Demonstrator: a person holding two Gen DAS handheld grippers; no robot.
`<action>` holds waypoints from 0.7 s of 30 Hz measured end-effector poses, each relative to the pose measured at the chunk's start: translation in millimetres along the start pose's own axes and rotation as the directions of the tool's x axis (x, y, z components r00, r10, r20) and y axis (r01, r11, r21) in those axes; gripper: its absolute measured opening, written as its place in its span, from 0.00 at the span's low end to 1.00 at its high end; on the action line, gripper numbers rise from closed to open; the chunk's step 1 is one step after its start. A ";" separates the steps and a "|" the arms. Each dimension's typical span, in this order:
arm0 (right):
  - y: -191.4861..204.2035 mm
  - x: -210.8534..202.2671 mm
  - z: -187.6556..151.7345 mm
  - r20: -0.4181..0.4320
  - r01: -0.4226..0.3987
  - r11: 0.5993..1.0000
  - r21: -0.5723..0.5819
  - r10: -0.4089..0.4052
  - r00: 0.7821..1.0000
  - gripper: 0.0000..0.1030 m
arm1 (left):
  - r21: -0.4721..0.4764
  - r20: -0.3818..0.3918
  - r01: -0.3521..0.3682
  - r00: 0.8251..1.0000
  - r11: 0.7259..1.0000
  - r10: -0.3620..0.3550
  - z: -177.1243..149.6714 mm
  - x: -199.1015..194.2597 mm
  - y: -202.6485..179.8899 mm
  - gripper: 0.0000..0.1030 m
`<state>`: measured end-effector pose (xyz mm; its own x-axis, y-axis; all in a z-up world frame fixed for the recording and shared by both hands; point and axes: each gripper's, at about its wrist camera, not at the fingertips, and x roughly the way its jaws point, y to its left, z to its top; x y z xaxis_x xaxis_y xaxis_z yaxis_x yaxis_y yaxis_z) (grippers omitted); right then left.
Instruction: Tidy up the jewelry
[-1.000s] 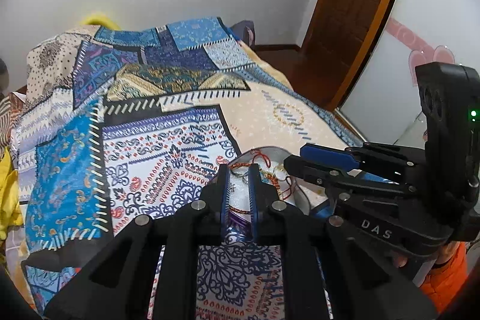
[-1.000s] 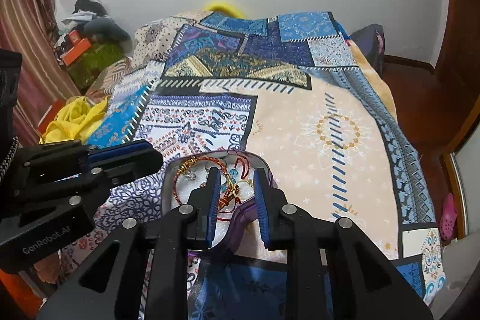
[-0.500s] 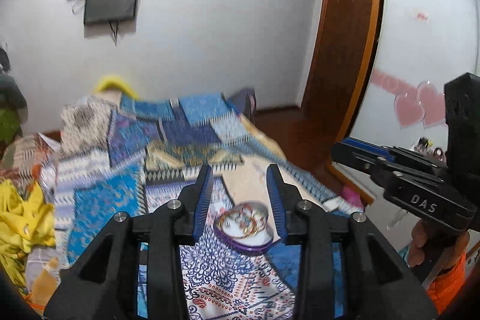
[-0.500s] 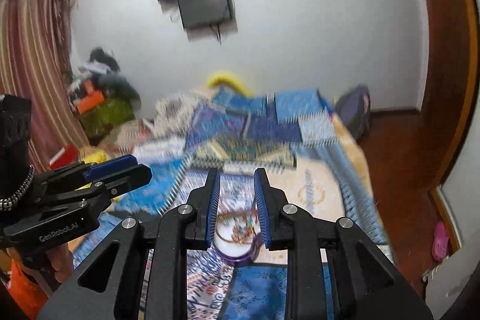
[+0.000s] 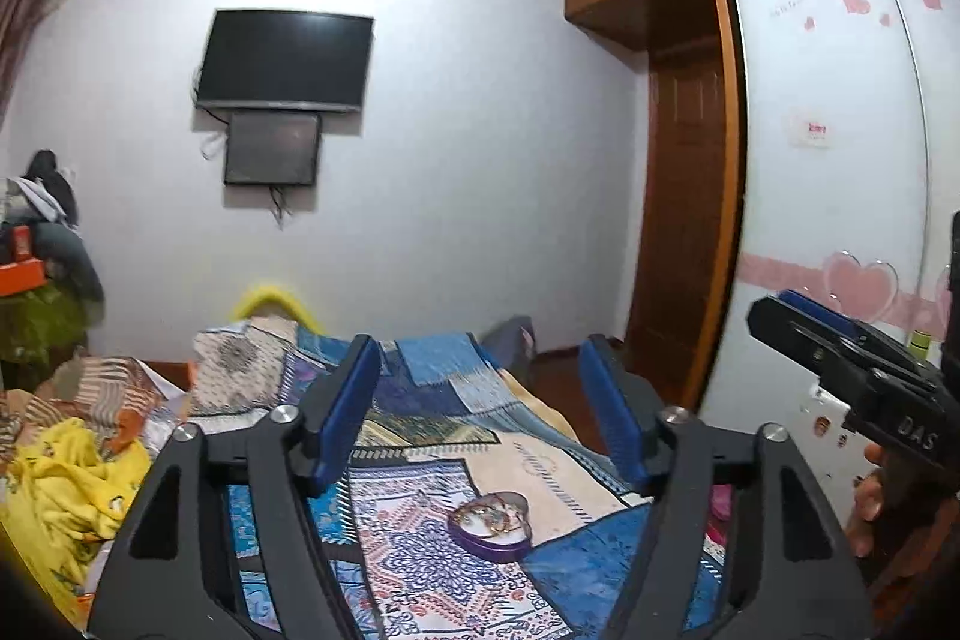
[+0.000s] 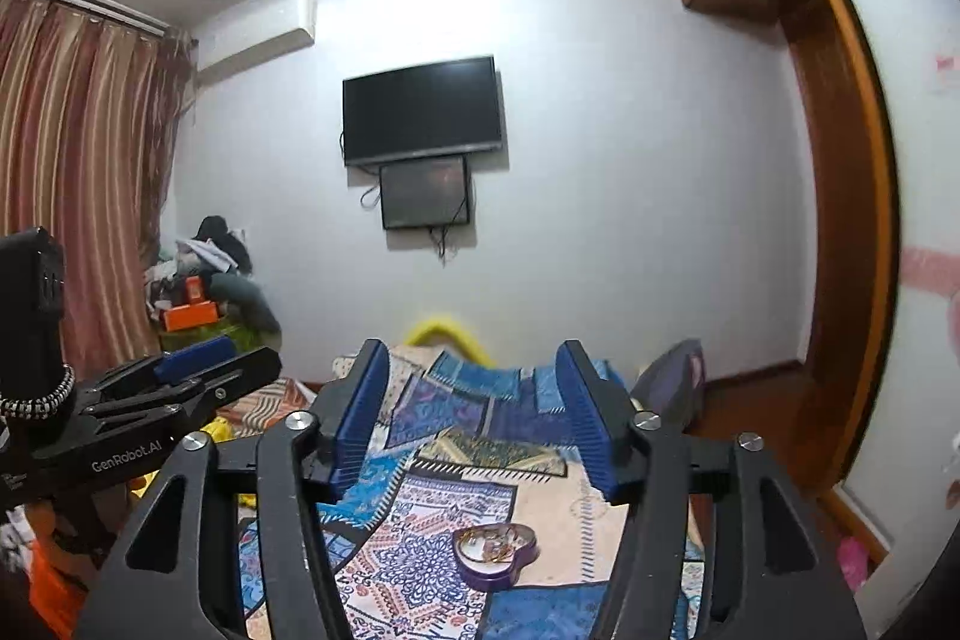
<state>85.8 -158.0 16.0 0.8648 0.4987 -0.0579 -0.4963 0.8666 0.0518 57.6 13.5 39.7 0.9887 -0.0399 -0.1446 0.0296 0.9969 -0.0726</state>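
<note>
**A:** how far along is it?

**B:** looks basically done imo. Left tool (image 5: pixel 480 418) and right tool (image 6: pixel 474 418) both spread wide, holding nothing. Jewelry sits in the purple heart box (image 6: pixel 495 556) on the bed (image 6: pixel 552 508), below and ahead of both.

right tool (image 6: pixel 477 415): spread wide, holding nothing | purple heart-shaped jewelry box (image 6: pixel 495 555): below and between its fingers, on patterned bed (image 6: pixel 558 508) | left tool (image 6: pixel 219 364): off to its left

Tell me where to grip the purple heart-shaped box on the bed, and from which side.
Grip the purple heart-shaped box across its low side walls, coming straight down from above. It lies flat and open-topped with jewelry inside, so pinching the rim probably avoids the tangle.
</note>
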 end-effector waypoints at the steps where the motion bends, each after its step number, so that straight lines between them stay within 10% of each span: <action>1: 3.2 -2.6 -0.3 0.008 0.017 1.000 -0.006 -0.017 1.000 0.64 | 0.001 0.005 -0.012 1.000 1.000 0.012 0.0 -4.3 -0.2 0.76; 5: 6.5 -6.4 -4.9 0.021 0.062 0.998 -0.009 -0.062 0.998 0.84 | 0.008 0.031 -0.052 0.998 0.999 0.052 -4.1 -13.7 -1.2 0.90; 21: 4.2 -22.1 -8.0 -0.006 0.098 0.995 -0.015 -0.098 0.995 0.88 | 0.043 0.036 -0.064 0.997 0.997 0.063 -15.1 -31.2 -17.4 0.96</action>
<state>64.0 -165.2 9.6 0.9090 0.4113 -0.0682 -0.4101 0.9115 0.0312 24.1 -3.6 30.6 0.9932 0.0252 -0.1134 -0.0277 0.9994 -0.0204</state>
